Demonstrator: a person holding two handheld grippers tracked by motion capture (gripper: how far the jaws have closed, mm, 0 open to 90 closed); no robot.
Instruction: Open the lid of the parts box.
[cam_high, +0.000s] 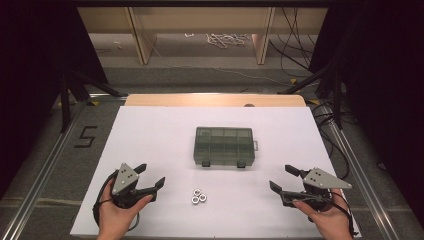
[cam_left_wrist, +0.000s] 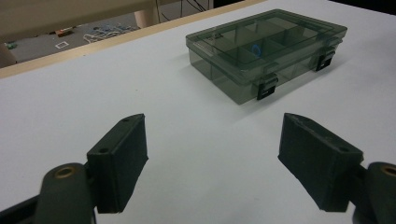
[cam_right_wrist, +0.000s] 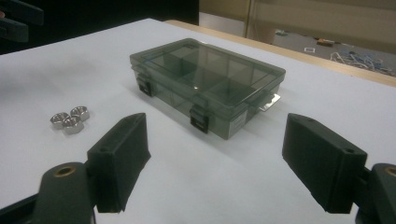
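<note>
Poised at the start, left gripper (cam_high: 148, 179) and right gripper (cam_high: 283, 177) both spread wide and empty at the near corners, closed compartment box (cam_high: 224, 146) mid-table, three nuts (cam_high: 199, 196) just nearer; probably unlatching the box next.

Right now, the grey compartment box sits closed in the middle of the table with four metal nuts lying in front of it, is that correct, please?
Not quite: there are three metal nuts, not four, as the right gripper view shows plainly. The grey compartment box does sit closed in the middle of the table, with the nuts in front of it.
</note>
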